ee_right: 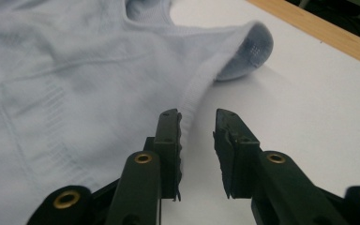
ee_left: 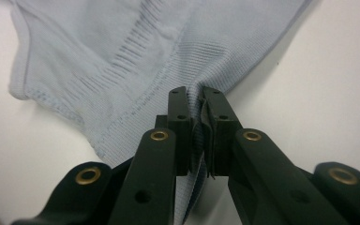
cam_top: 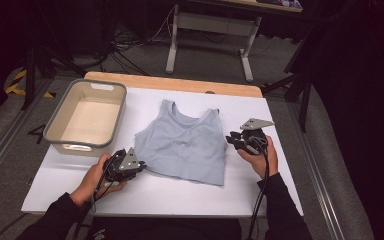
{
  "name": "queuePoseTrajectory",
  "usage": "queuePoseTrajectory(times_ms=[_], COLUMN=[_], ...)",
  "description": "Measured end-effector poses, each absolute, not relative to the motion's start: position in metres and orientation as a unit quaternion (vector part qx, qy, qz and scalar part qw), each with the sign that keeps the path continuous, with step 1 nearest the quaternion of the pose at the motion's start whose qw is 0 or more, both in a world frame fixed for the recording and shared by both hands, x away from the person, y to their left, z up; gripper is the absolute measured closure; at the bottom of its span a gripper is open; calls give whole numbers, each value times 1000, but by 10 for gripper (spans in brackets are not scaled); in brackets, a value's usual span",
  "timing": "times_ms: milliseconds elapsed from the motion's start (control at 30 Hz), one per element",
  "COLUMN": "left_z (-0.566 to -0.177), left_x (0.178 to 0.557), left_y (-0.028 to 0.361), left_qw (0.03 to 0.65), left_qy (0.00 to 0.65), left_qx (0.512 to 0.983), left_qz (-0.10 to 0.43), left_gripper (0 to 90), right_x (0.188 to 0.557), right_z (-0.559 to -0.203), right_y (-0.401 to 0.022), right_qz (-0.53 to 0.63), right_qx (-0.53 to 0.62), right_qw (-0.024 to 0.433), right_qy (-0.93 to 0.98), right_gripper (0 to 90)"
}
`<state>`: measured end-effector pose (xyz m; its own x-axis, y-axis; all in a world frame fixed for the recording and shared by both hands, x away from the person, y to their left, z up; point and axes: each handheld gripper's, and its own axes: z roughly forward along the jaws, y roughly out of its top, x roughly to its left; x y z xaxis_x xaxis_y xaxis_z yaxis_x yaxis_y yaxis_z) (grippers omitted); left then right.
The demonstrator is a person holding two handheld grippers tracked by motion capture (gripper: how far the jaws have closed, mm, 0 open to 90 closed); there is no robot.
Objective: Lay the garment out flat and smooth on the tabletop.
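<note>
While left fingers (ee_left: 195, 101) clamp top's (cam_top: 185, 142) hem | right fingers (ee_right: 198, 123) gape empty beside armhole edge | close there before lifting.

Left tool (cam_top: 141, 164) touches top (cam_top: 185, 142) (pale blue)

bin (cam_top: 60, 131): beige, left on table | table (cam_top: 160, 197): white top, wooden far edge

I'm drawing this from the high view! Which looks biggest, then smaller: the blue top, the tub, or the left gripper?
1. Blue top, spread flat on the table.
2. Tub; it looks nearly as big as the top, but it sits farther from the camera, so that order is unsure.
3. Left gripper, clearly the smallest.
</note>
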<state>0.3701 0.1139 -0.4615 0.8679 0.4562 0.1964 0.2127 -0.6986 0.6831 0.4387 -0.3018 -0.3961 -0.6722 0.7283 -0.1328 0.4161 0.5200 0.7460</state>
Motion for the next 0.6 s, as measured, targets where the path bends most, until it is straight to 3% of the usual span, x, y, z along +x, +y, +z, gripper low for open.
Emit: queuePoseTrajectory(times_ms=[200, 300, 500, 600], left_z=[-463, -463, -463, -464], left_x=[371, 370, 371, 372], left_y=[116, 116, 116, 116], left_qw=[337, 337, 338, 343], left_qy=[180, 178, 180, 183], left_qx=[907, 907, 906, 904], left_qz=[178, 181, 179, 177], left_gripper=[834, 834, 834, 833], right_x=[437, 435, 439, 443], right_z=[-419, -426, -437, -441], right_y=[-312, -314, -304, -301], right_qz=[296, 302, 280, 284], right_qx=[288, 271, 250, 243], right_qw=[210, 174, 198, 203], right_qy=[886, 897, 906, 905], right_gripper=[718, 663, 552, 547])
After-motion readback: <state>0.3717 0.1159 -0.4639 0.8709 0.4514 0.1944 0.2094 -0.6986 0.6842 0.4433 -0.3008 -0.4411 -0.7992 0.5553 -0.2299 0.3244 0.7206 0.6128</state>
